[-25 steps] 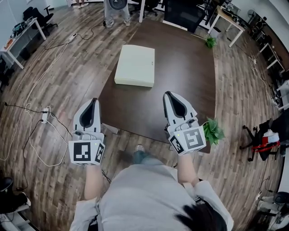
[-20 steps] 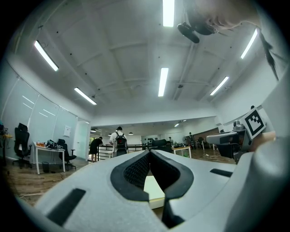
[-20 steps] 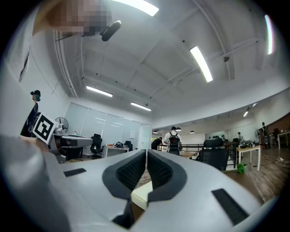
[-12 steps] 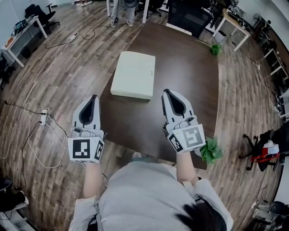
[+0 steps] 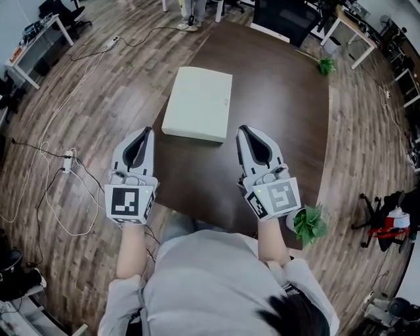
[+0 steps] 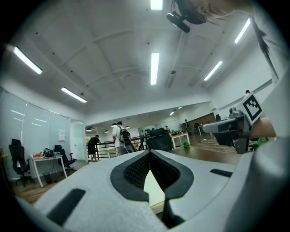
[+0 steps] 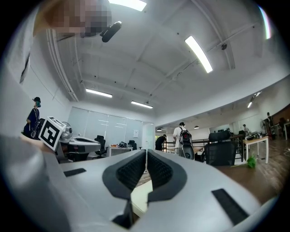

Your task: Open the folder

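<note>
A pale cream folder point(image 5: 199, 103) lies closed and flat on the dark brown table point(image 5: 282, 111), on its left half. My left gripper point(image 5: 146, 131) hovers at the table's near left corner, just short of the folder's near edge, jaws shut and empty. My right gripper point(image 5: 244, 129) is over the table, right of the folder's near right corner, also shut on nothing. In the left gripper view the folder point(image 6: 154, 190) shows as a pale strip beyond the closed jaws point(image 6: 149, 153). The right gripper view shows the folder point(image 7: 141, 195) beyond its closed jaws point(image 7: 146, 152).
A small green plant point(image 5: 307, 223) sits at the table's near right corner, and another point(image 5: 325, 65) at the far right. Cables and a power strip point(image 5: 65, 172) lie on the wood floor to the left. A black chair point(image 5: 282, 16) stands at the table's far end. People point(image 6: 121, 136) stand far off.
Both grippers have come forward toward the folder; the left one now reaches the table's corner. The jaws stay shut. The folder has not moved.
</note>
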Tool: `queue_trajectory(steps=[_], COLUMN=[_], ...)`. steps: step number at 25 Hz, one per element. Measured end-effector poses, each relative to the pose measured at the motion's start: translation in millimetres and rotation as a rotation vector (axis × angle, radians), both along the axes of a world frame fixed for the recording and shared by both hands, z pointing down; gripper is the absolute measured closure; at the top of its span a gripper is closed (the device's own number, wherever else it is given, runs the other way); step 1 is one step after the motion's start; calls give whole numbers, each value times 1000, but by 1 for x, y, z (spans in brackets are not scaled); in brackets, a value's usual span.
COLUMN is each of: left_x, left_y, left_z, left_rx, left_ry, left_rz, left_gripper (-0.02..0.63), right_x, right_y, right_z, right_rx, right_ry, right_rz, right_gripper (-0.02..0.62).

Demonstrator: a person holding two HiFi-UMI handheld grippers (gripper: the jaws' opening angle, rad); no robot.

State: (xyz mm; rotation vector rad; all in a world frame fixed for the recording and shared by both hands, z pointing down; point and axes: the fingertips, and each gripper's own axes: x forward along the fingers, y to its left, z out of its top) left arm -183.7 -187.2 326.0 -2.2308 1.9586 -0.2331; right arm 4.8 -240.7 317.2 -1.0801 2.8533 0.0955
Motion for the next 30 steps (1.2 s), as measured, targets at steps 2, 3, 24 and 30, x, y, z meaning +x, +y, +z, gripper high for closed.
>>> queue_trajectory(steps=[2, 3, 24, 30], left_x=[1, 2, 17, 23], left_y=[-12, -18, -111, -125], left_z=[12, 19, 220, 246], left_rx=[-42, -64, -499, -479], left_ry=[-44, -70, -805, -984], left_rz=[25, 40, 453, 522], left_gripper=[598, 598, 517, 517], right_x=[-2, -3, -17, -2], right_y=[-3, -5, -52, -63], right_z=[6, 8, 44, 52], right_rx=[-13, -20, -126, -156], right_ry=[8, 14, 86, 89], right_rz=[2, 4, 194, 291], right_gripper=[580, 580, 580, 580])
